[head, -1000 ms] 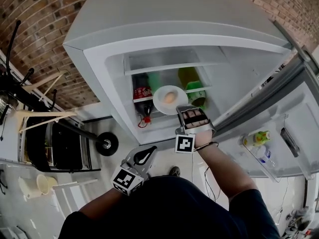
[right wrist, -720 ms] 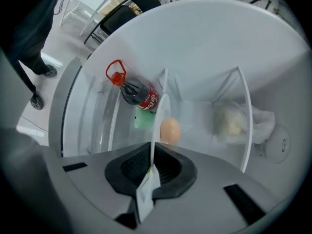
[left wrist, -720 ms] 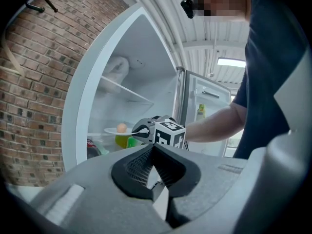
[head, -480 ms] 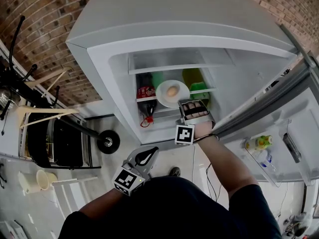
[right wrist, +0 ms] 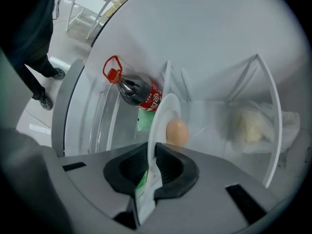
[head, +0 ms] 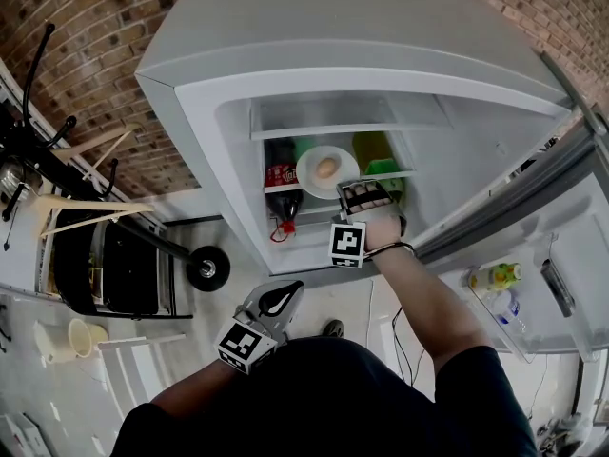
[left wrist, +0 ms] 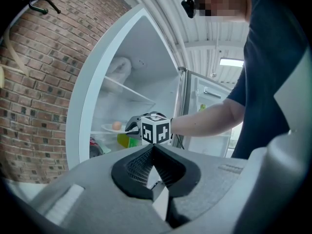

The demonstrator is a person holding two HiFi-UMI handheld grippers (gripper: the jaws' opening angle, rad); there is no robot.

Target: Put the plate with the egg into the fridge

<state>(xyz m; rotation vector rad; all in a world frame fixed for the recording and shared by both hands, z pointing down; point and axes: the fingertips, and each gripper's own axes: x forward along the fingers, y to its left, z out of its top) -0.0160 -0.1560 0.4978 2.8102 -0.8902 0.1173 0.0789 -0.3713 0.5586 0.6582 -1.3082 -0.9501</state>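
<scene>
Head view: the plate (head: 309, 177) with the egg (head: 326, 168) looks set on a shelf (head: 400, 171) inside the open fridge (head: 381, 27), above a bottle (head: 282, 184). The right claw (head: 350, 188) is at the plate's 4 o'clock edge. The left claw (head: 279, 298) hangs well apart at 7 o'clock, close to the body.

Left gripper view: its jaws are pressed together on nothing. The plate shows far off at 10 o'clock.

Right gripper view: the plate's rim stands between the jaws with both pads touching it, and they have just been easing apart. The egg sits at 1 o'clock of the tips.

This looks like the release. Next, spread the jaws fully and draw straight back without dragging the rim or rolling the egg.
</scene>
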